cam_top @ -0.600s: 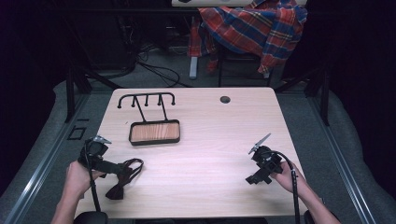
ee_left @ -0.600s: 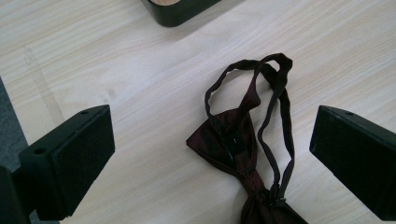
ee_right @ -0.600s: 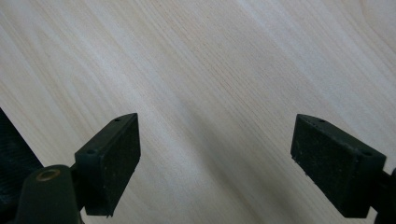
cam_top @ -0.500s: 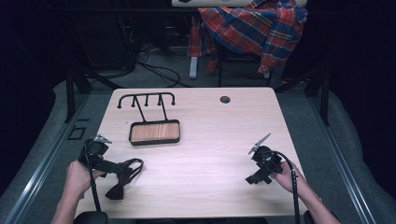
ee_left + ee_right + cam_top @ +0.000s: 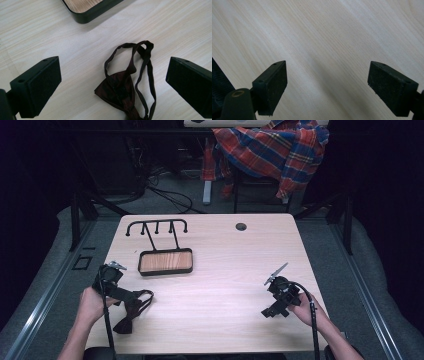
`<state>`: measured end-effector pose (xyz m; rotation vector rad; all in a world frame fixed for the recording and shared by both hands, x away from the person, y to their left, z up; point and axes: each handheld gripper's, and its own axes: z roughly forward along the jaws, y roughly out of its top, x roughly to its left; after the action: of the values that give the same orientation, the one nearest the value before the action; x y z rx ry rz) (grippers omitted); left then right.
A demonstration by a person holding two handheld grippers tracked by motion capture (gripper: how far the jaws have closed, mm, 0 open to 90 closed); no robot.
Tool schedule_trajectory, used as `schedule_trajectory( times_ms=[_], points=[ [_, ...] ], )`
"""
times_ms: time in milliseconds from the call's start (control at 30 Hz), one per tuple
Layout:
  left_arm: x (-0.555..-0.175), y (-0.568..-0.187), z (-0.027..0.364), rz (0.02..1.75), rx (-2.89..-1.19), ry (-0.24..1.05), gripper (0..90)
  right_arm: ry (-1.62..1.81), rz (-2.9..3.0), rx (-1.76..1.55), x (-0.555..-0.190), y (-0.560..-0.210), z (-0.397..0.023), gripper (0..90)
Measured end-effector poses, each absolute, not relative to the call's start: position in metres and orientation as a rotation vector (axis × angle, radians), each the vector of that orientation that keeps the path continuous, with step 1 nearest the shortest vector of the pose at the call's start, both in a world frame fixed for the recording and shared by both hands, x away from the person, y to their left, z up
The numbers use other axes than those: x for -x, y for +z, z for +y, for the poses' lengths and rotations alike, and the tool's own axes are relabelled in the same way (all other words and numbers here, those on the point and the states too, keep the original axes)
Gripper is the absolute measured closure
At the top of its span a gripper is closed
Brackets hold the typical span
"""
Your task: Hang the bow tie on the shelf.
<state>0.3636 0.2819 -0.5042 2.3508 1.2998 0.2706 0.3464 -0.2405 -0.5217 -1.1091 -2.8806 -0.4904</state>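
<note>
A: Where's the tie?

B: The dark maroon fabric bow tie (image 5: 117, 88) with its thin looped strap lies flat on the pale wood-grain table (image 5: 225, 270), near the front left edge. In my left gripper view it sits between the jaws, a little lower than their tips.

A: Have you got hold of it?

B: No. My left gripper (image 5: 113, 77) stands wide open above it, neither pad touching the cloth; the strap loops up toward the middle of the gap.

A: What's nearby?

B: Just beyond the tie is the black-framed rectangular tray with a wooden base (image 5: 165, 262), and behind that a black metal rack of hooks (image 5: 156, 226), lying on the table.

A: And your other hand?

B: My right gripper (image 5: 327, 86) is well apart, near the front right of the table, jaws spread wide over bare wood, holding nothing.
</note>
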Motion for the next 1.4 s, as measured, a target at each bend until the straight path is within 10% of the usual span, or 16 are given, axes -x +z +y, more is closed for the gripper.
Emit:
schedule_trajectory(
  times_ms=[933, 1400],
  points=[
    [-0.391, -0.535, 0.259, 1.284, -2.504, 0.214, 9.3, -0.496, -2.883, 1.092, -0.345, -0.521, -0.239, 15.7],
    [-0.395, -0.542, 0.249, 1.227, -2.583, 0.233, 50.7, -0.492, -2.892, 1.087, -0.343, -0.520, -0.239, 15.7]
  ],
)
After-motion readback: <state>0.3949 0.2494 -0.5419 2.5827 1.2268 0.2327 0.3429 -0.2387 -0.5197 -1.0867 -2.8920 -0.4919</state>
